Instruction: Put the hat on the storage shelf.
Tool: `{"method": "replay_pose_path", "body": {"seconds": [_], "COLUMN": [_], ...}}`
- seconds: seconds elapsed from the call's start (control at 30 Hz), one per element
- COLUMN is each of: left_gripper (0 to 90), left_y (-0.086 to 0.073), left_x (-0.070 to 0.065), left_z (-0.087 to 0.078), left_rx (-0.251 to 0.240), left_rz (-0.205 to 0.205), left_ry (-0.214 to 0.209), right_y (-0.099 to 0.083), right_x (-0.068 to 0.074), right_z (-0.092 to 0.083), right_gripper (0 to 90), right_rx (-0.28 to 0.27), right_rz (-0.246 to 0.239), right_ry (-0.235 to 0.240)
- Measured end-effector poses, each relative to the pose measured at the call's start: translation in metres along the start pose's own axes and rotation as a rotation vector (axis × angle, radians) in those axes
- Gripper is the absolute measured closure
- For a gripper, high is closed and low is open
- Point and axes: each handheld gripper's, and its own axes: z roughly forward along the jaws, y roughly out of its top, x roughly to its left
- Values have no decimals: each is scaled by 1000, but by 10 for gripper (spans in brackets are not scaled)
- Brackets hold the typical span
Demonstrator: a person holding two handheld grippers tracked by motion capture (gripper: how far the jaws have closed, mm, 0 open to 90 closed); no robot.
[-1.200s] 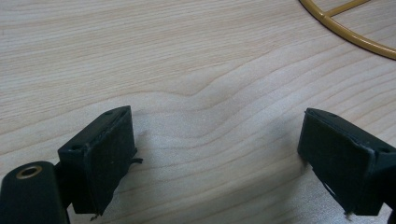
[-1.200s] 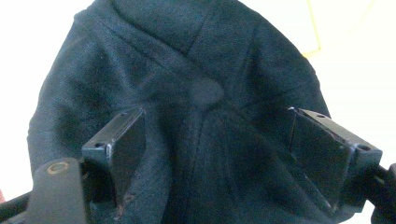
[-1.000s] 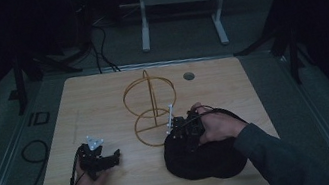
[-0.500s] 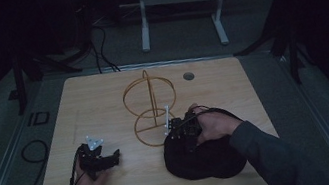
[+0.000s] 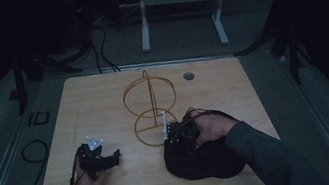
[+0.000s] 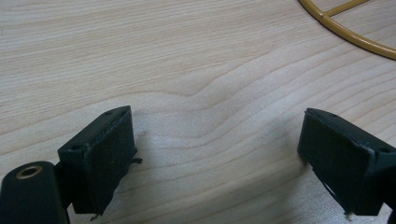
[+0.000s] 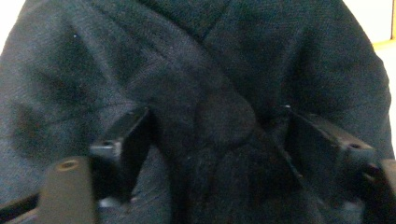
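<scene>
Our left gripper [image 5: 112,157] rests near the bench's [image 5: 103,102] front-left corner, fingers [image 6: 100,158] spread and empty. Our right gripper [image 5: 172,137], fingers [image 7: 123,140] apart, straddles a fold of the black cloth [image 5: 204,159] beside the gold wire stand [image 5: 150,110].

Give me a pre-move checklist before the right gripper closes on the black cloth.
1. Right gripper jaws apart: ok.
2. Black cloth bunched between the jaws: ok.
3. Jaws biting cloth alone, not the table under it: cannot tell, the cloth hides it.
4. Wire stand clear of the right gripper: cannot tell; from the high view they sit very near.
5. Left gripper open over bare wood, holding nothing: ok.
6. Left gripper apart from the cloth: ok.
</scene>
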Motion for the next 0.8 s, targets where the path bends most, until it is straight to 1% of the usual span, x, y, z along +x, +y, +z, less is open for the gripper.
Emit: {"method": "replay_pose_path", "body": {"seconds": [0.13,0.23,0.27,0.37,0.4,0.43,0.53,0.6,0.63,0.73,0.8], "left_gripper": [108,108,108,108,108,108,108,108,108,108,108], "left_y": [0,0,0,0,0,0,0,0,0,0,0], "left_x": [0,0,0,0,0,0,0,0,0,0,0], "left_z": [0,0,0,0,0,0,0,0,0,0,0], "left_rx": [0,0,0,-1,-1,0,0,0,0,0,0], "left_rz": [1,1,1,1,1,1,1,1,1,0,0], "left_ry": [-1,-2,-2,-2,-2,-2,-2,-2,-2,-2,-2], "right_y": [1,0,-1,-4,-5,-7,-11,-13,-14,-17,-19], "right_x": [0,-2,-2,-3,-3,-3,-3,-4,-3,-3,-2], "right_z": [1,-2,-4,-9,-11,-13,-19,-23,-26,-35,-41], "right_gripper": [370,514,549,625,643,660,686,698,704,716,720], "right_rx": [14,20,16,12,3,1,-13,-26,-22,-36,-36], "right_rz": [-5,-6,-5,-10,-18,-13,-16,-32,-22,-41,-41], "right_ry": [18,34,44,58,59,63,74,74,78,67,60]}}
